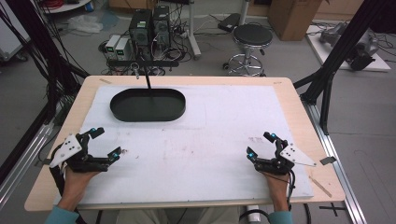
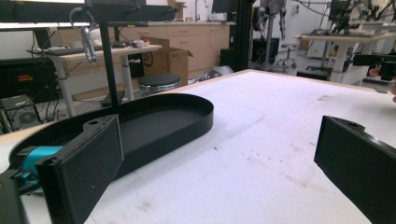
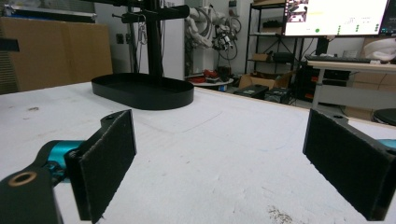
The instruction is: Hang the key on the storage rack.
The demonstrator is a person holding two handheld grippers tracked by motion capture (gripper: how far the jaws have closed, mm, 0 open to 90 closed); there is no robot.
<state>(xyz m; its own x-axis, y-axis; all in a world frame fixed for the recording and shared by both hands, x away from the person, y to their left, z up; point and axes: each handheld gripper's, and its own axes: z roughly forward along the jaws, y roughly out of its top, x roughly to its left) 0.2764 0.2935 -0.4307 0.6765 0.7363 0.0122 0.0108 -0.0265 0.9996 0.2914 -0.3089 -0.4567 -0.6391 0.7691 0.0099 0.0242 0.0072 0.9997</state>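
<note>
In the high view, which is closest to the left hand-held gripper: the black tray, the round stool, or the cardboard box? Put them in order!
From the left hand-held gripper, nearest first:
1. Black tray, on the table just beyond it.
2. Round stool, on the floor past the table's far edge.
3. Cardboard box, farther back to the right.

Black tray (image 2: 154,126) — near end hidden behind left tool's jaw.

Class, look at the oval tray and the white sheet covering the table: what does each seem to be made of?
Oval tray: black, probably plastic or painted metal; smooth matte walls with faint sheen. White sheet: looks like foam or felt-like padding; dull, slightly rough, scuffed and stained surface.
</note>
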